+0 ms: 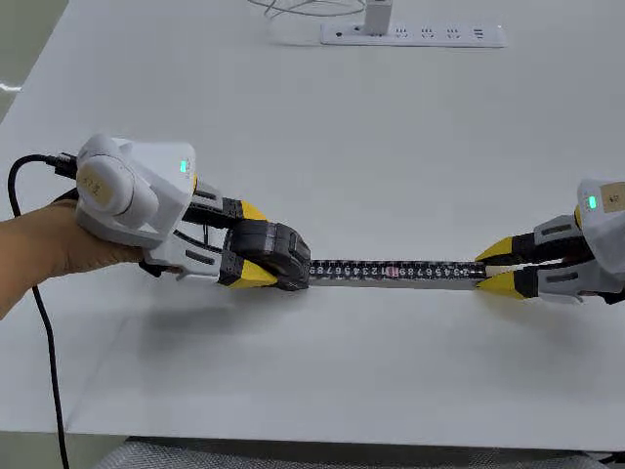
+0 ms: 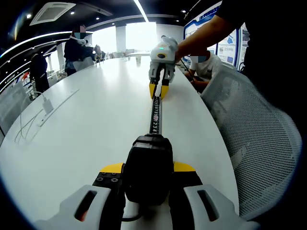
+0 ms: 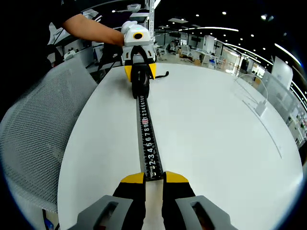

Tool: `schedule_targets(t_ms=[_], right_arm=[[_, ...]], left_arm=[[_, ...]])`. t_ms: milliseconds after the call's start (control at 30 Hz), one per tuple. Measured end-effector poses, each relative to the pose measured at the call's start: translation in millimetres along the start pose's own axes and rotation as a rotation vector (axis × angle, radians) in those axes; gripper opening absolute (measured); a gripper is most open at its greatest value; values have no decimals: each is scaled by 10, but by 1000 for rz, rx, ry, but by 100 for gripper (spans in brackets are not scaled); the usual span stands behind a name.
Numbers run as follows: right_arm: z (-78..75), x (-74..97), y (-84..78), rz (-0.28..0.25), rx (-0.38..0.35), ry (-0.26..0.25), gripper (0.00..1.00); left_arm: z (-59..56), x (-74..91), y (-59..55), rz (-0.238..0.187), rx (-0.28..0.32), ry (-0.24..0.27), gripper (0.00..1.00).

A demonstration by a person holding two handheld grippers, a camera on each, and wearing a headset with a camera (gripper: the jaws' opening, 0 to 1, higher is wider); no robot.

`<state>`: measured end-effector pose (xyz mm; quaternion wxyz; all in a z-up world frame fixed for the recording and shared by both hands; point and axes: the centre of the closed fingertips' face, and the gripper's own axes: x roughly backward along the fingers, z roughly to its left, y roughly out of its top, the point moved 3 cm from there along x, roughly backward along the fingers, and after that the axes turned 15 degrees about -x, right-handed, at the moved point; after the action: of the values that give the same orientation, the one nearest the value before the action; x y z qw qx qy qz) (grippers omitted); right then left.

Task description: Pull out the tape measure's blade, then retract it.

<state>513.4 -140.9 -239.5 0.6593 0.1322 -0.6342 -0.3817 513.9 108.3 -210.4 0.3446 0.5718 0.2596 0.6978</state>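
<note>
Head view, logged left to right.

A hand (image 1: 39,244) at 9 o'clock carried the left gripper (image 1: 256,244), with a black cable (image 1: 20,186) trailing toward 7 o'clock. The tape measure sat on the white table (image 1: 342,137), its black case (image 1: 278,256) just left of centre and its mouth facing 3 o'clock. From the mouth the blade (image 1: 395,271) ran flat along the table toward 3 o'clock, numerals up. Its end met the right gripper (image 1: 495,267). A power strip (image 1: 415,35) lay at 1 o'clock near the far edge, well apart from the work.

Progress, my judgement: the pull-out looked largely done. A long stretch of blade was out and the two grippers were well apart. The retraction was not yet done, since the blade would have to run back into the case.

Grippers:
- Left: the jaws stood moderately wide and were clamped across the case. The left gripper view showed one yellow tip against each flank.
- Right: the jaws were drawn narrow, pinching the blade's tip. In the right gripper view the low numerals ended right at the yellow tips, with a slim gap behind them. The end hook itself was too small to make out.
</note>
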Motion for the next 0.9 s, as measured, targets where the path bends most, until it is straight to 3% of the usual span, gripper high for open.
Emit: schedule_targets(t_ms=[900], right_arm=[[-99,222,-214,26,-20,-31,8]], left_arm=[[8,-2,1,1,-2,1,30]])
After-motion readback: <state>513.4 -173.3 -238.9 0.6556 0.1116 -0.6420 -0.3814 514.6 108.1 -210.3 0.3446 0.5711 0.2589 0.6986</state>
